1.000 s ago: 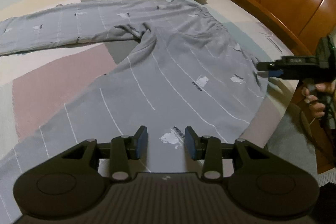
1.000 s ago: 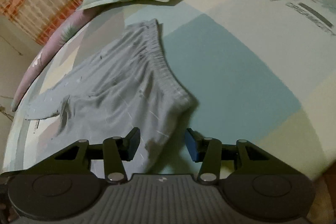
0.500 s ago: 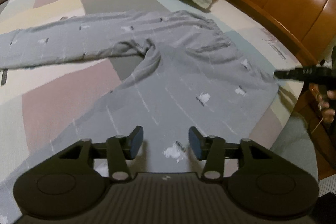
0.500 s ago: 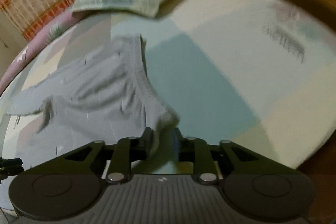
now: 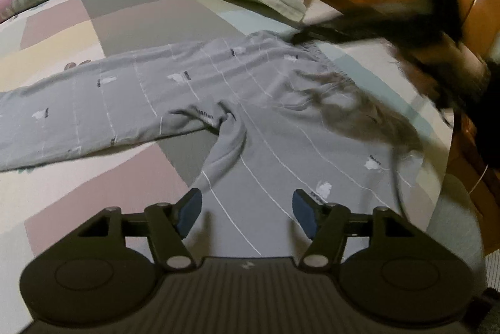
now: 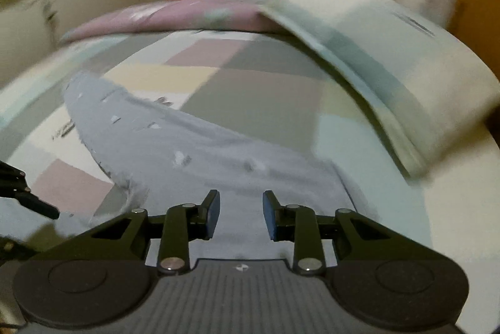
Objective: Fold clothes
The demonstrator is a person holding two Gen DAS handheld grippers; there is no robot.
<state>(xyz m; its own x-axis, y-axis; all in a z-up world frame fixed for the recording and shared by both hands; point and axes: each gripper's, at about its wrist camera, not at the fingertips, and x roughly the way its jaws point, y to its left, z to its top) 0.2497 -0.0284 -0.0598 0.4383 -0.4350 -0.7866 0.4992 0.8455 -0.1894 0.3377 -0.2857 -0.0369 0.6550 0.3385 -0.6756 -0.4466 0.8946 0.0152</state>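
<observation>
Both hand-held grippers, left [image 5: 247,213] and right [image 6: 241,213], gape empty above the spread grey trousers [image 5: 193,90].

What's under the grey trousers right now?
The grey trousers lie spread on the patchwork bedsheet, whose coloured blocks show around them. Whatever lies directly beneath the fabric is covered; nothing bulges through.

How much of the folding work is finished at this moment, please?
Done: the grey trousers lie spread on the bed, both legs apart, no fold yet. In hand: nothing; the left tongs and right tongs are open above the cloth. Left: every fold, starting with laying one leg over the other.
</observation>
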